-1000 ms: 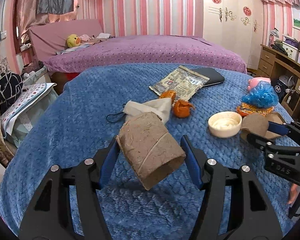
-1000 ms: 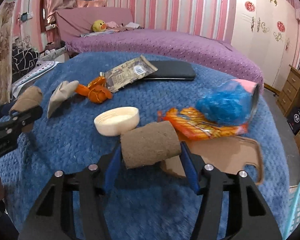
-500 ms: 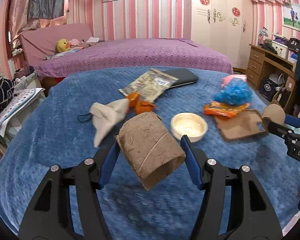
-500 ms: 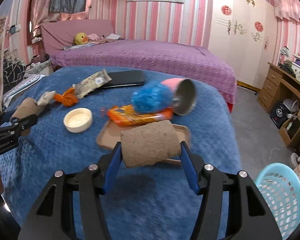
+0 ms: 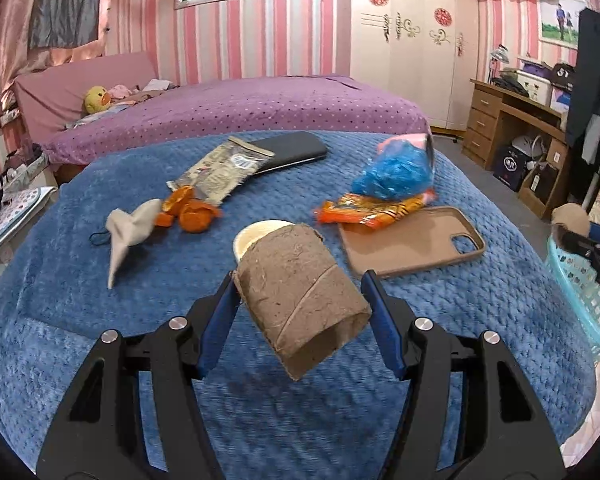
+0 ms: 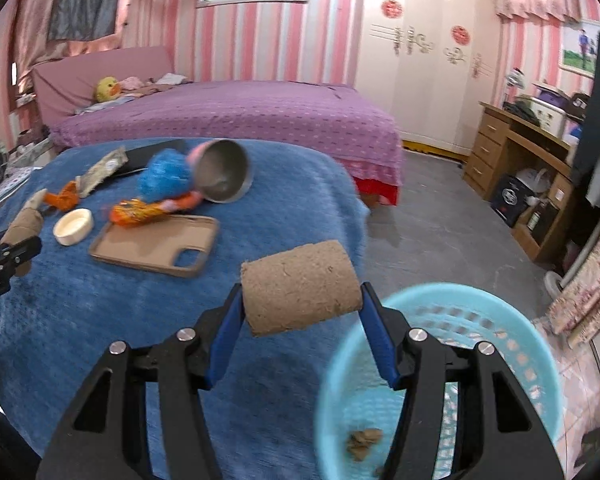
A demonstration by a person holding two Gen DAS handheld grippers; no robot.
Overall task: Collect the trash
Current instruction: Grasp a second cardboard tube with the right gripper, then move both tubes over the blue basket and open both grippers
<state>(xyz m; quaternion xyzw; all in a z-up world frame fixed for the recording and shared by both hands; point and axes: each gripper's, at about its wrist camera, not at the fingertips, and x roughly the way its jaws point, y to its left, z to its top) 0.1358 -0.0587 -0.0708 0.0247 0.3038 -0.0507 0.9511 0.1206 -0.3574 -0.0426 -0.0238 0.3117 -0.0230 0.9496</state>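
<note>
My left gripper (image 5: 300, 300) is shut on a brown cardboard tube (image 5: 300, 300), held above the blue blanket (image 5: 100, 360). My right gripper (image 6: 300, 304) is shut on a second brown cardboard tube (image 6: 300, 286), held past the blanket's right edge, beside a light blue basket (image 6: 500, 320) on the floor. That basket (image 5: 576, 292) shows at the right edge of the left wrist view, with the right gripper (image 5: 580, 232) above its rim. On the blanket lie an orange snack wrapper (image 5: 376, 208), orange peel (image 5: 192, 214), a blue plastic wad (image 5: 396, 172), a crumpled tissue (image 5: 128, 228) and a silver wrapper (image 5: 220, 172).
A brown phone case (image 5: 412, 242), a cream lid (image 5: 252, 236), a dark flat case (image 5: 292, 148) and a tipped metal cup (image 6: 222, 174) also lie on the blanket. A purple bed (image 5: 240, 112) stands behind. A wooden desk (image 6: 520, 152) is at the right. Brown scraps (image 6: 362, 442) lie in the basket.
Both grippers have swung to the right with their tubes. The right one has left the blanket's middle and now hangs by the blue basket, which has come into both views.
</note>
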